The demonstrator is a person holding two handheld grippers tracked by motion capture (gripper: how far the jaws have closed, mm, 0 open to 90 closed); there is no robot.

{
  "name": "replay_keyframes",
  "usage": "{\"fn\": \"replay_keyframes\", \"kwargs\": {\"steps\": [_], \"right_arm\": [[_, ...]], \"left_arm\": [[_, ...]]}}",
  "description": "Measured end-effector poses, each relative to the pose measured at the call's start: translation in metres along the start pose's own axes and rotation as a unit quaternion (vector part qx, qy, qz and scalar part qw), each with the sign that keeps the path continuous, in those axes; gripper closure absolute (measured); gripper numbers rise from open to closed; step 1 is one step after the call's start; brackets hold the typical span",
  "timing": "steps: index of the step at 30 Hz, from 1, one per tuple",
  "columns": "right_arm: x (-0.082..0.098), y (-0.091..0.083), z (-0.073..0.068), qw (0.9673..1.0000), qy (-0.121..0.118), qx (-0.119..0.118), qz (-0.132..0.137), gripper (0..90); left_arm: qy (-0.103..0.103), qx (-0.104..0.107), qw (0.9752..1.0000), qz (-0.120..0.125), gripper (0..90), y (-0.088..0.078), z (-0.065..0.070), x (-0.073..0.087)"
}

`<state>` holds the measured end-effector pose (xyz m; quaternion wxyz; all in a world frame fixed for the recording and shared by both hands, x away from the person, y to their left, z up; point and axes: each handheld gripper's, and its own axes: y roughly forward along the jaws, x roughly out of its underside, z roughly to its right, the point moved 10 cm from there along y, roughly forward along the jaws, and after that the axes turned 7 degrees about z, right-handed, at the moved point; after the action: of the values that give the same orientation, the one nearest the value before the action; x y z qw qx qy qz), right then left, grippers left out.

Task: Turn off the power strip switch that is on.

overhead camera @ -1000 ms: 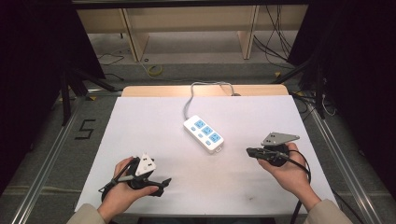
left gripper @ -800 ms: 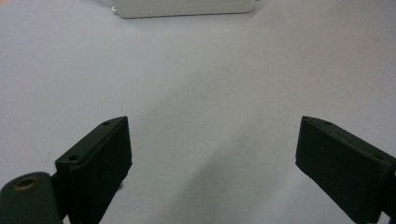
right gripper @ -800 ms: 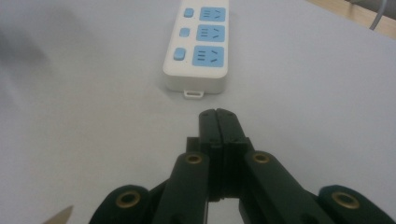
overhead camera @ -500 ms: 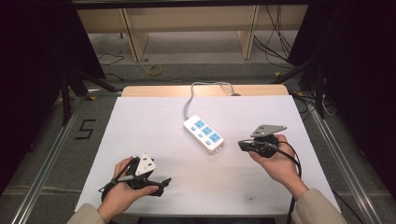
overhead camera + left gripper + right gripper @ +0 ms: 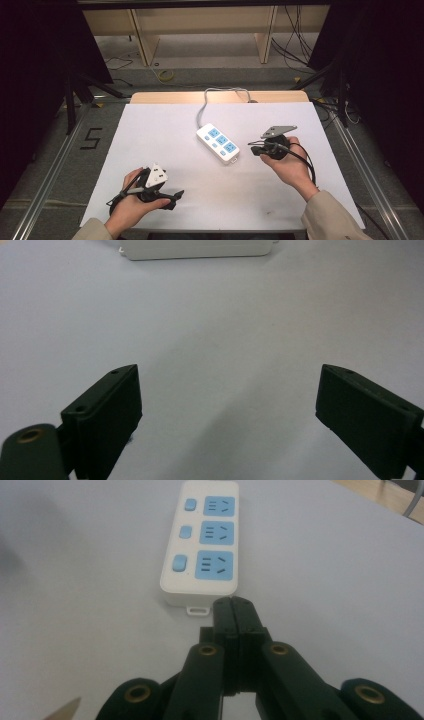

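Power strip (image 5: 218, 143), white with three blue sockets and blue switches, lies mid-desk (image 5: 150, 130). Right gripper (image 5: 254, 149), jaws pressed together and empty, sits just beside it; left gripper (image 5: 174, 198) gapes wide, empty.

A desk (image 5: 150, 130) covered with a white sheet carries a white power strip (image 5: 217, 143) with three blue sockets, lying at a slant near its middle. The strip's grey cord (image 5: 202, 107) runs from its far end over the bare wooden far edge of the desk.
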<state>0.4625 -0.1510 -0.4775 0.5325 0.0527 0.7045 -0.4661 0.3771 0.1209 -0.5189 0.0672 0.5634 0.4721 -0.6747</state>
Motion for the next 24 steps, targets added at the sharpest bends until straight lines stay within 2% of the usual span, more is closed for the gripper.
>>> {"fn": "replay_keyframes", "kwargs": {"steps": [13,17,24], "right_arm": [[-0.017,0.013,-0.001,1.0,-0.002,-0.003,-0.009,90.0],[-0.023,0.024,-0.002,0.9998,-0.003,-0.005,-0.019,90.0],[-0.028,0.037,-0.006,0.9995,-0.008,-0.011,-0.027,90.0]], "left_arm": [[0.001,0.001,1.0,-0.002,11.0,0.0,0.002,0.0],[-0.004,-0.002,1.0,0.006,11.4,-0.001,0.001,-0.001],[-0.001,0.001,1.0,0.005,11.5,-0.001,0.002,-0.002]]}}
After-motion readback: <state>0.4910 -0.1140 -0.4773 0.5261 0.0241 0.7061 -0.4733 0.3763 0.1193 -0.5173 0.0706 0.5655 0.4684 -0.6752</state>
